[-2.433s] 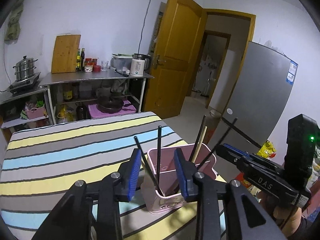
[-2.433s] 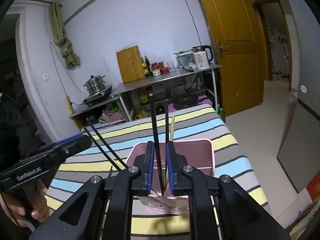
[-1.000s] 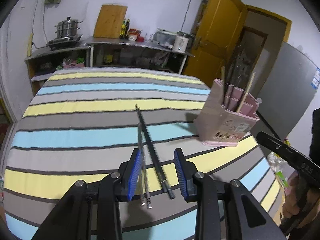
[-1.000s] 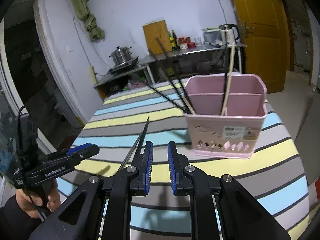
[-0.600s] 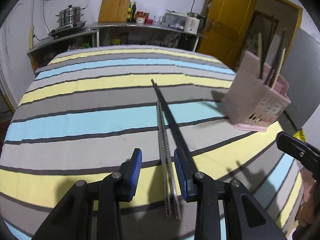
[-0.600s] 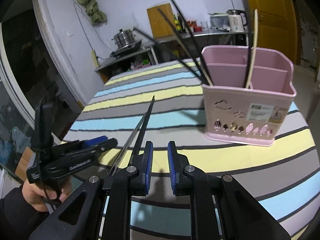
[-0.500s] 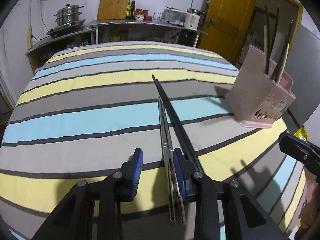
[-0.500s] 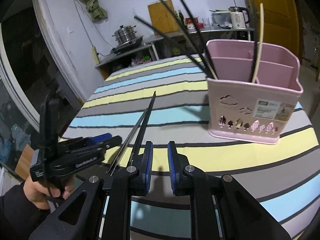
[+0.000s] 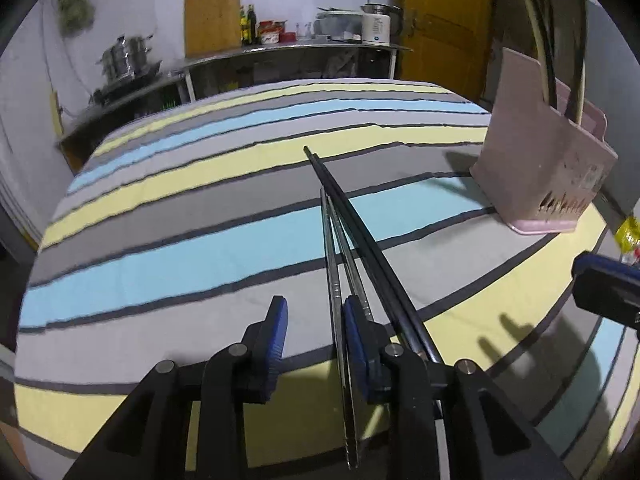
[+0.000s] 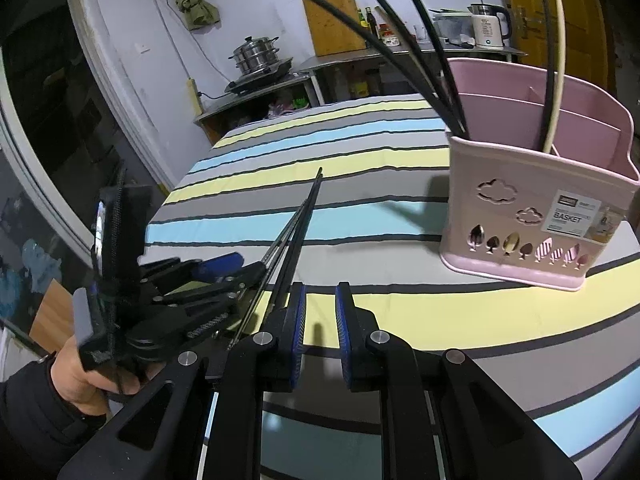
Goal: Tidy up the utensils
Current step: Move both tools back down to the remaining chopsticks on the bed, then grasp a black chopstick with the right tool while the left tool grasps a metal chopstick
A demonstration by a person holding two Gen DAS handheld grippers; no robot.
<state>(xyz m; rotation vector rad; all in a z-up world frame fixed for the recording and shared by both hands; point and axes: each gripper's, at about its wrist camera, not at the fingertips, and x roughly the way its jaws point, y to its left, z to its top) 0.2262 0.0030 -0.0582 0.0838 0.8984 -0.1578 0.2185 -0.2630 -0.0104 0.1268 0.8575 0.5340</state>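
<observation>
Black chopsticks (image 9: 352,224) and metal chopsticks (image 9: 335,264) lie together on the striped tablecloth (image 9: 160,256). My left gripper (image 9: 314,330) is open and low over their near ends; its right finger overlaps them. In the right wrist view the same chopsticks (image 10: 298,220) lie just left of my right gripper (image 10: 320,312), whose jaws stand a narrow gap apart, holding nothing. The left gripper (image 10: 224,270) shows there at the chopsticks' near ends. The pink utensil basket (image 10: 532,208) holds several black chopsticks and a pale one; it also stands at the right in the left wrist view (image 9: 548,168).
A metal shelf (image 9: 288,52) with a cutting board, bottles and a kettle stands behind the table. A steamer pot (image 10: 256,54) sits on a stove at the left. A yellow door (image 9: 444,28) is at the back right.
My left gripper has dropped lower and closer over the near ends of the chopsticks on the cloth. The right gripper has come closer to the table and basket, jaws unchanged.
</observation>
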